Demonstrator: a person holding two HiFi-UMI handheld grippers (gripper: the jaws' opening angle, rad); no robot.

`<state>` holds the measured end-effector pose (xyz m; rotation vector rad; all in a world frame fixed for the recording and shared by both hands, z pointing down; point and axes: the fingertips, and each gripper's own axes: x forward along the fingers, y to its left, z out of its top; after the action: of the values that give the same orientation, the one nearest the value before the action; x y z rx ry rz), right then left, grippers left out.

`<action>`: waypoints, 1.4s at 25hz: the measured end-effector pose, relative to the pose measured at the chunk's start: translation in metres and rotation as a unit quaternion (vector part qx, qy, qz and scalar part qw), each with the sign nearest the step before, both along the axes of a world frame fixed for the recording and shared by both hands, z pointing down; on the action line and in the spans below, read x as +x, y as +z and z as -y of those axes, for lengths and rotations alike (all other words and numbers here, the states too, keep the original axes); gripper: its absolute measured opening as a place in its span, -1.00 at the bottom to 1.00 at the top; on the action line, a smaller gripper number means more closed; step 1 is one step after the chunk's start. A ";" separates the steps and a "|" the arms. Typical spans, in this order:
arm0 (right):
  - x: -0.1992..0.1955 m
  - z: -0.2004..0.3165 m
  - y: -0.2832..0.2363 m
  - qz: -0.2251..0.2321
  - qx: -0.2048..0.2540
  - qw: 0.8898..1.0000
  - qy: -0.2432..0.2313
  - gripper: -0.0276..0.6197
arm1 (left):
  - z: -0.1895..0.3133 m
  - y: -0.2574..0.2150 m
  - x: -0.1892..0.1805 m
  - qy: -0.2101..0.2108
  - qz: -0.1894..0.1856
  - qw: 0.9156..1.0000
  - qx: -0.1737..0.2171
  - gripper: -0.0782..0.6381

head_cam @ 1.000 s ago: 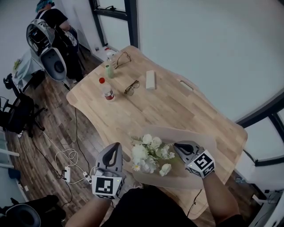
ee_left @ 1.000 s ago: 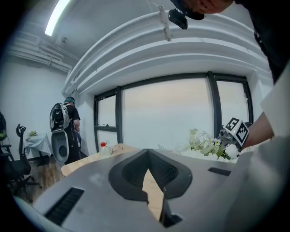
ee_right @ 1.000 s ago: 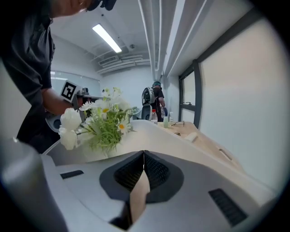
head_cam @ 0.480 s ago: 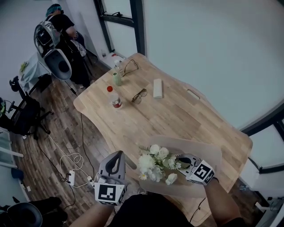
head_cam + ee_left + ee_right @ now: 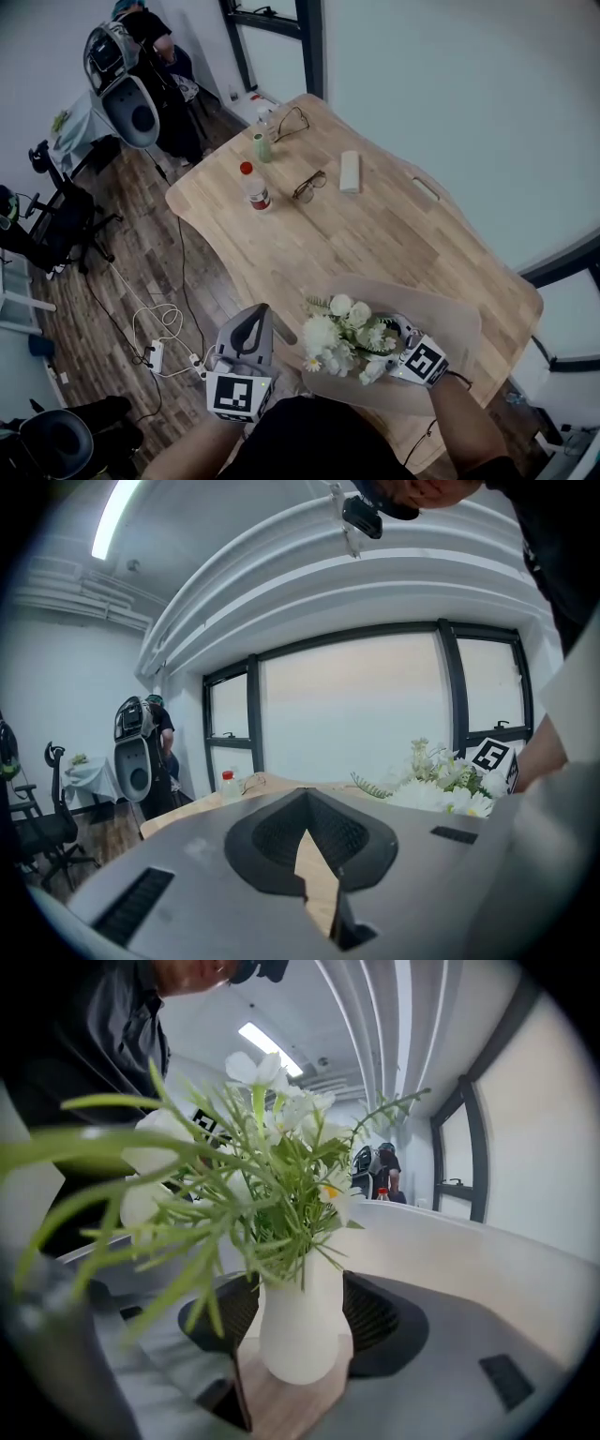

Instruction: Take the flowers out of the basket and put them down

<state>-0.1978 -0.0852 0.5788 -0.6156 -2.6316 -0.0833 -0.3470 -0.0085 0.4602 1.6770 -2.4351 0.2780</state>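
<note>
Flowers [image 5: 345, 333]: bunch of white and cream blooms, one small yellow-centred daisy and thin green fronds, packed into a small white vase [image 5: 298, 1326], bulbous below and narrower at the neck; upright, within the outline of the pale oval basket [image 5: 450, 323], towards its left half; wood-coloured surface under the vase, basket floor or desk [image 5: 375, 225] impossible to tell.

Handling, as judged: probably light but top-heavy, with a wide spread of bloom over a narrow foot; vase smooth, hard and likely slippery, possibly breakable; petals and fronds soft, easily bent or crushed. Best taken round the belly of the vase, below the foliage, never by the stems; to be kept upright over the basket rim and set down flat beside the basket.

Right claw [image 5: 401, 337]: inside the basket's outline, level with the vase; jaws just opened wide, one on each side of the vase's belly, pads close alongside and not visibly pressing.

Left claw [image 5: 255, 319]: off the basket's left side, past the desk edge; jaws narrowed until the tips meet, nothing between.

Well apart from the basket, at the far end of the desk: red-capped bottle [image 5: 254, 190] and glasses [image 5: 309, 186].
</note>
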 end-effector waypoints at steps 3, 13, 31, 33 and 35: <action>-0.005 -0.005 -0.003 0.014 0.004 1.000 -0.001 -0.04 | -0.002 0.001 0.003 0.003 -0.002 1.000 -0.001 -0.77; -0.029 -0.015 0.000 0.048 -0.004 0.999 -0.015 -0.01 | -0.017 0.012 -0.003 -0.024 -0.016 1.000 -0.004 -0.77; -0.047 -0.020 -0.002 0.033 -0.020 0.999 -0.017 -0.05 | -0.028 0.002 -0.011 -0.041 -0.005 0.999 -0.004 -0.77; -0.046 -0.022 -0.007 0.035 -0.020 0.999 -0.018 -0.05 | -0.026 -0.001 -0.009 -0.038 -0.006 0.999 0.000 -0.77; -0.046 -0.022 -0.014 0.037 -0.018 0.999 -0.015 -0.05 | -0.024 -0.004 -0.008 -0.032 -0.004 0.999 0.005 -0.77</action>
<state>-0.2436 -0.0633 0.5651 -0.6772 -2.7010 -0.0682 -0.3547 0.0153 0.4559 1.5966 -2.4828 0.2493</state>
